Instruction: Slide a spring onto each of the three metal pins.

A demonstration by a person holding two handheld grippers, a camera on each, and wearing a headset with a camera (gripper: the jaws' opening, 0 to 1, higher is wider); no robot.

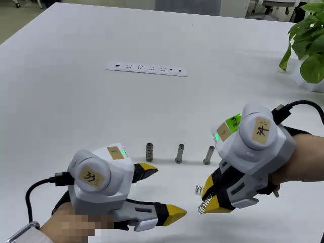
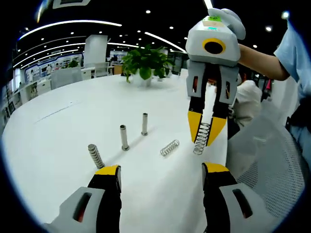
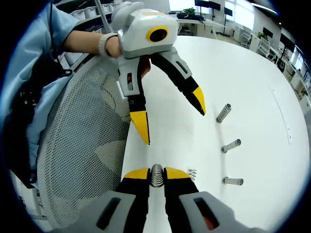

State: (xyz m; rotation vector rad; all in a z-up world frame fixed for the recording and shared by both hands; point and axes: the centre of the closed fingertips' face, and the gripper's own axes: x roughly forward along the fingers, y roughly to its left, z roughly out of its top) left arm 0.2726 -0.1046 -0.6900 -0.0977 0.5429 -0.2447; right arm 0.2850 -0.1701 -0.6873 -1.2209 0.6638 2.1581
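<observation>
Numbering three each: pins and springs.

At lower left and lower right, the left gripper and right gripper share white-grey shells, black yellow-tipped jaws, tan handwritten stickers and black cables; the sleeve is light blue.

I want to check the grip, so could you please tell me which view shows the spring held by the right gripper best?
The left gripper view: the held spring shows at full length between the tips of the right gripper. The right gripper view shows it end-on; the head view shows its lower end below the jaws.
</observation>
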